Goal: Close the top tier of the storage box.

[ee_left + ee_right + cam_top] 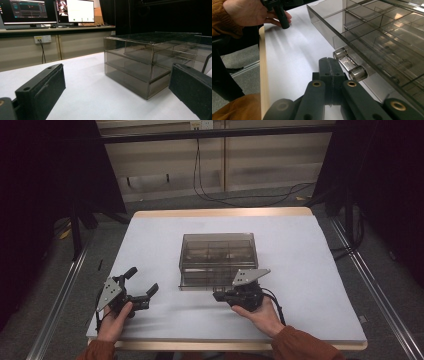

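Smoky drawer box (pixel 218 261) contents unclear; right gripper (pixel 331 72) closed.

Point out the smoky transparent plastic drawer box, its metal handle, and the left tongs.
Smoky transparent plastic drawer box (pixel 218 251): high view, its top panel.
Shiny metal drawer handle (pixel 349 64): right gripper view, the bar's middle.
Left tongs (pixel 142 285): high view, gap between the open black jaws.

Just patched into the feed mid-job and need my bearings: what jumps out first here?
A smoky transparent drawer box sits mid-table on the white sheet, divided into compartments. The right claw is at its near front edge, jaws together beside the metal drawer handle; whether it touches the handle is hard to tell. The left claw rests open near the table's front left, apart from the box.
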